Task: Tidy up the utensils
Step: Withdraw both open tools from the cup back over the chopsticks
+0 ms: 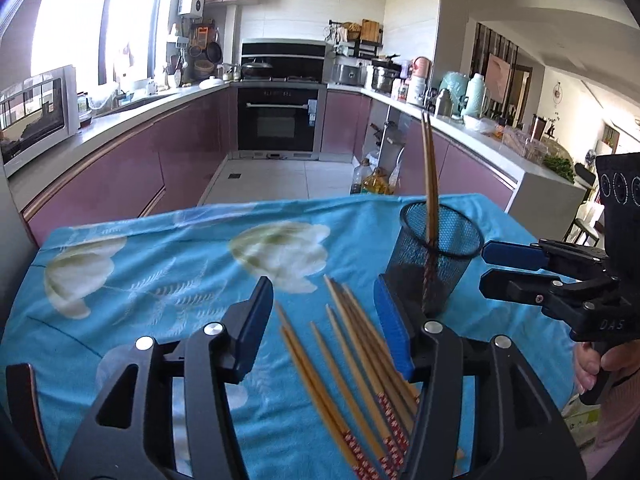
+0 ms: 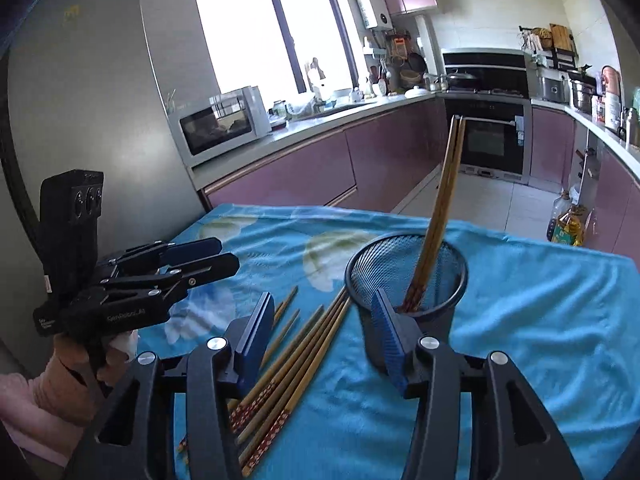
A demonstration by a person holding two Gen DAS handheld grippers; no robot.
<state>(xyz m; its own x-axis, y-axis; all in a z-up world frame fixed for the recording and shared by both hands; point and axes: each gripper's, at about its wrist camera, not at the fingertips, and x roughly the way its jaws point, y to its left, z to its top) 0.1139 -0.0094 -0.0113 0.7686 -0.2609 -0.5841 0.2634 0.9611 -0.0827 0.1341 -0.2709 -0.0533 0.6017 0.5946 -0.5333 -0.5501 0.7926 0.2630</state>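
Note:
Several loose wooden chopsticks (image 1: 352,364) with red patterned ends lie on the blue floral cloth (image 1: 160,280); they also show in the right wrist view (image 2: 304,352). A black mesh holder (image 1: 434,256) stands upright with two chopsticks (image 1: 430,176) in it; it also shows in the right wrist view (image 2: 408,280). My left gripper (image 1: 324,300) is open and empty above the loose chopsticks. My right gripper (image 2: 320,312) is open and empty, its right finger just in front of the holder. Each gripper shows in the other's view: the right (image 1: 486,268), the left (image 2: 228,254).
The table's far edge drops to a tiled kitchen floor (image 1: 276,180). Purple cabinets (image 1: 120,168) and counters run around it, with a microwave (image 2: 220,124) at the left and an oven (image 1: 276,120) at the back. Oil bottles (image 1: 372,180) stand on the floor.

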